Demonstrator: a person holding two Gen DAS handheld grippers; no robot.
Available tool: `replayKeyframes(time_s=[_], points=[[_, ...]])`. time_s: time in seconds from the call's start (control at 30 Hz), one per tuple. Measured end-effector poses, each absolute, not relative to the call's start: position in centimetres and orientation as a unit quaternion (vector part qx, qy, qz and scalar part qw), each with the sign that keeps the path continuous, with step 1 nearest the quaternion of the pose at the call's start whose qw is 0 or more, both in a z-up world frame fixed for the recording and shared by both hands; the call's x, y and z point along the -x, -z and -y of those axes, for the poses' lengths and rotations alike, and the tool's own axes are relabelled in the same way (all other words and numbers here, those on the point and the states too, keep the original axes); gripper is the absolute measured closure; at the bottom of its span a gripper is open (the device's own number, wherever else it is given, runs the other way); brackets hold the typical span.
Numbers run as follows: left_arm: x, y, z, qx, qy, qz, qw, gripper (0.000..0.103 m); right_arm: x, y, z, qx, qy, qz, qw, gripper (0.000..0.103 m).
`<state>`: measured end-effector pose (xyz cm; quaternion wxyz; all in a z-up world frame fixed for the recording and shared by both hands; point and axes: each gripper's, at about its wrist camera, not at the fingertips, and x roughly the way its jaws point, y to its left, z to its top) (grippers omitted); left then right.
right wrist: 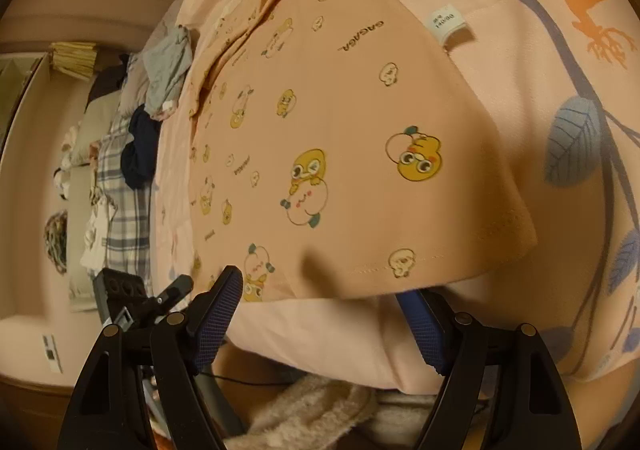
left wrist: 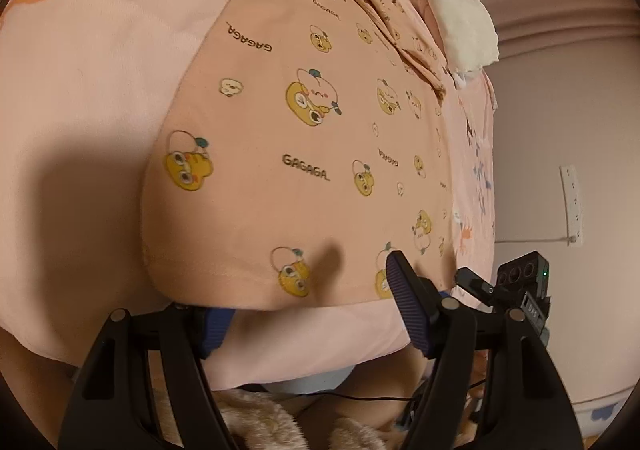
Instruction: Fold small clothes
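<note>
Both tools, left (left wrist: pixel 308 314) and right (right wrist: pixel 320 310), stand wide and empty at the hem of the peach duck-print cotton garment (left wrist: pixel 304 129) lying flat on the pink bed sheet (left wrist: pixel 100 69); closing could likely pinch sheet too.

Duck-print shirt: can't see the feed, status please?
Left gripper open, right gripper open, both at the hem. Duck-print shirt flat on the bedsheet. Nothing in the way.
</note>
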<state>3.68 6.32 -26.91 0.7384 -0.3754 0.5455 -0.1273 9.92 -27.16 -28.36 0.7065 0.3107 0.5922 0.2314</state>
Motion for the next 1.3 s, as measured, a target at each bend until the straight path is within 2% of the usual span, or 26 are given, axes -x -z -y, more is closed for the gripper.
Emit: replayKeyframes(time_s=[0.3,0.4,0.47,0.53,0.7,0.73,0.8,0.93,1.0,1.1,1.2,1.3], points=[[-5.6,27.1,-5.3,0.386,0.108,-0.526,0.75,0.034,-12.1,28.7,27.1,-0.323,-0.214,-0.573,0.723,0.023],[-5.9,27.1,-5.8,0.383,0.095,-0.513,0.762,0.045,-12.5,28.9,27.7,-0.34,-0.214,-0.565,0.72,0.024],[-6.0,27.5,-6.2,0.371,0.077,-0.514,0.77,0.064,-12.4,29.1,28.5,-0.363,-0.207,-0.547,0.725,0.031],[-6.0,27.8,-6.6,0.369,0.066,-0.516,0.77,0.071,-12.3,29.5,29.1,-0.373,-0.201,-0.538,0.729,0.04],[-6.0,28.0,-6.6,0.373,0.053,-0.516,0.769,0.077,-12.2,29.3,29.2,-0.34,-0.184,-0.542,0.746,0.065],[-5.9,27.9,-6.4,0.363,0.048,-0.515,0.775,0.081,-12.2,29.3,29.1,-0.329,-0.176,-0.544,0.752,0.07],[-5.8,27.8,-6.1,0.341,0.037,-0.515,0.785,0.086,-12.1,29.3,29.0,-0.317,-0.164,-0.542,0.76,0.076],[-5.5,27.6,-5.5,0.309,0.026,-0.513,0.8,0.087,-11.9,29.1,28.5,-0.282,-0.14,-0.542,0.78,0.092],[-5.2,27.6,-5.5,0.311,0.028,-0.518,0.797,0.091,-11.6,28.9,28.4,-0.27,-0.134,-0.54,0.786,0.092],[-4.7,27.3,-5.4,0.289,0.047,-0.534,0.793,0.09,-11.7,28.7,28.5,-0.267,-0.133,-0.546,0.782,0.092],[-4.1,27.4,-5.7,0.285,0.054,-0.54,0.79,0.09,-12.0,29.2,29.6,-0.306,-0.144,-0.563,0.754,0.092],[-4.0,28.0,-6.5,0.316,0.063,-0.543,0.776,0.09,-12.1,29.9,31.3,-0.37,-0.151,-0.567,0.72,0.084]])
